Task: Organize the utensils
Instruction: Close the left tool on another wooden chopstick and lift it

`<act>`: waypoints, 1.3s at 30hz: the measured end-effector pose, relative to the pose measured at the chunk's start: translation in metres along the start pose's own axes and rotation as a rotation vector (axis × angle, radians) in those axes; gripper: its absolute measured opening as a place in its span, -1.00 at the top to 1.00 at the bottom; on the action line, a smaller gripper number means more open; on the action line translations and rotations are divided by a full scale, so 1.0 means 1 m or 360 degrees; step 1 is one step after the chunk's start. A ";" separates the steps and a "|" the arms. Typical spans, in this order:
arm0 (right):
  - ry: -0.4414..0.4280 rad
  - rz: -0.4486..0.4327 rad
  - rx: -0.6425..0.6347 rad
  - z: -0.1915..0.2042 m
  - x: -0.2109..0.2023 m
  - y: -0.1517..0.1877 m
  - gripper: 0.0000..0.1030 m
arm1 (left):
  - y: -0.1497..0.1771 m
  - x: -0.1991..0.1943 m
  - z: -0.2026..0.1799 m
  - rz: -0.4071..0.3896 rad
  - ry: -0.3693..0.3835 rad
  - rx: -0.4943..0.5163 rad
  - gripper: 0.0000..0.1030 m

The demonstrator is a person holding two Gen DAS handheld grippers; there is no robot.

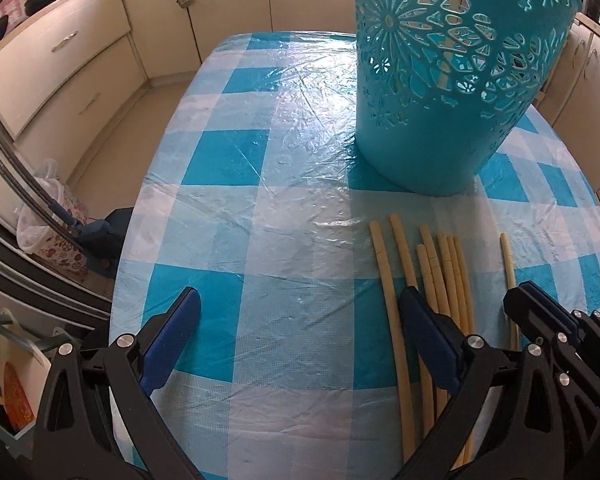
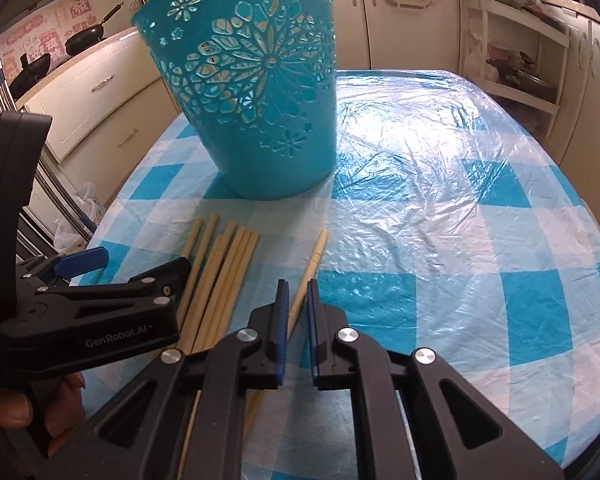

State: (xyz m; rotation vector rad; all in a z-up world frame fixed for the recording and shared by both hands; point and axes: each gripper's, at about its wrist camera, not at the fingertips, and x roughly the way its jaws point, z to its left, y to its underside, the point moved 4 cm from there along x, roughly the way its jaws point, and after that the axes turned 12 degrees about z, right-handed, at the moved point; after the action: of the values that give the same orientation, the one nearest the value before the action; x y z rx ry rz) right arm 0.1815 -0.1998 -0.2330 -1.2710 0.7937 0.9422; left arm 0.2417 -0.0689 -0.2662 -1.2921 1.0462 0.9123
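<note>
Your right gripper (image 2: pixel 298 300) hangs low, its narrowly parted jaws straddling a lone chopstick (image 2: pixel 309 272); your left gripper (image 1: pixel 300 316) gapes empty beside the bundle (image 1: pixel 440 272), basket (image 1: pixel 452 80) beyond.

1. "GenRobot.AI" in pale lettering stands on the black side plate of the left claw (image 2: pixel 100 264), read in the right wrist view.
2. Below that plate, at the picture's left edge, further white letters show on the same black body; they are cut off and cannot be read.
3. Pink and white stickers (image 2: pixel 40 34) on the kitchen wall carry characters and figures; too blurred to read.
4. Left wrist view: no readable text on any item.
</note>
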 end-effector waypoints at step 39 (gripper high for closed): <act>-0.0056 -0.0095 0.0041 -0.003 -0.002 0.001 0.78 | -0.018 -0.111 0.005 -0.0191 0.0637 0.0409 0.90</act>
State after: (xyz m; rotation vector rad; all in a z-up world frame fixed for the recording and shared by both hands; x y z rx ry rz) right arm 0.1799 -0.2027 -0.2316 -1.2458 0.7341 0.9014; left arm 0.2271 -0.0607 -0.1548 -1.3302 1.3309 0.4170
